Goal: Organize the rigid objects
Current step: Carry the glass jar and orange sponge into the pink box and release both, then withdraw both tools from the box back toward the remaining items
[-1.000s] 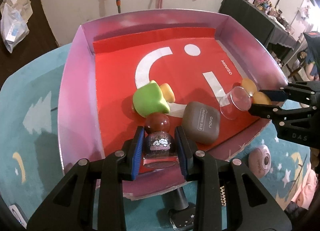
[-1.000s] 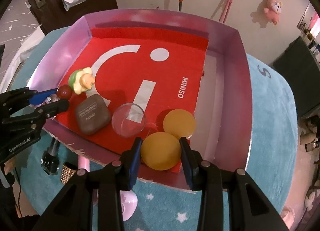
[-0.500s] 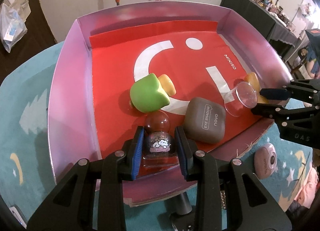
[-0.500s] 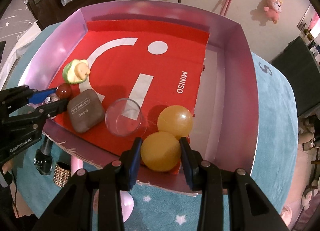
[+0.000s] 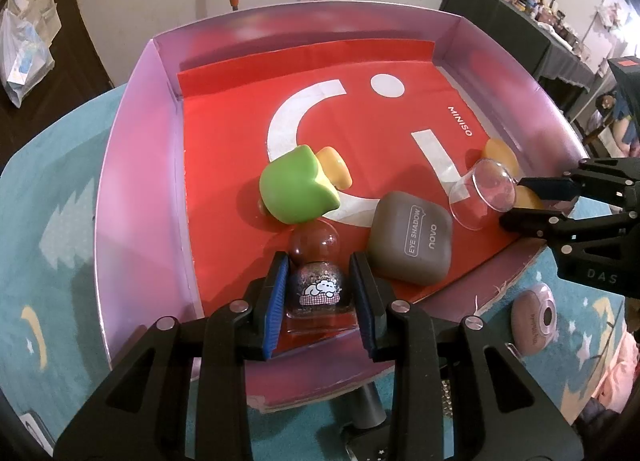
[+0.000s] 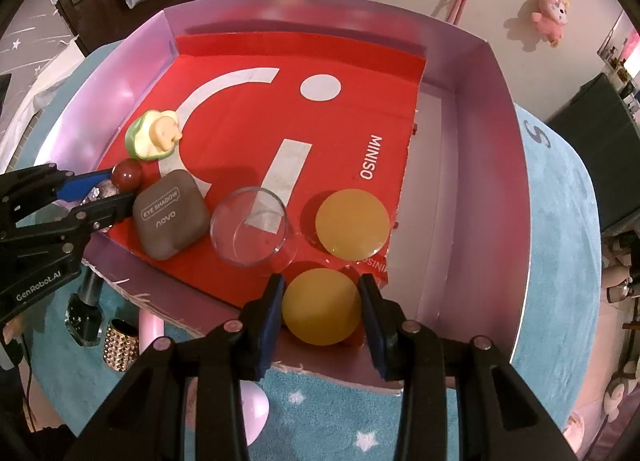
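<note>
Both tools are closed on their loads at the near edge of the tray (image 6: 516, 149): the left tool (image 5: 320, 285) pinches a small glitter nail polish bottle (image 5: 318, 287) by its glass body, and the right tool (image 6: 320, 301) clamps a yellow ball (image 6: 320, 305) just inside the near wall. A round, smooth ball between flat pads could squirt out if the grip eases unevenly, and from there it would likely roll into the second yellow ball (image 6: 352, 223) or the clear cup (image 6: 250, 231) lying on its side (itself free to roll). The bottle's round red cap (image 5: 314, 241) almost touches the green toy (image 5: 294, 189), and the brown eye shadow case (image 5: 408, 237) sits just beside the left tool's right finger, so a sideways swing on release may knock either one. The near wall is low and ragged, so lifting straight up looks safer than dragging across it. Outside it, on the teal mat (image 6: 560, 221), lie a pink compact (image 5: 534, 319), a dark bottle (image 6: 86, 311) and a studded gold piece (image 6: 120, 343), which crowd any low retreat. Farther in, the red liner (image 5: 360, 117) is bare to the tall back and side walls, giving ample room for placing.
</note>
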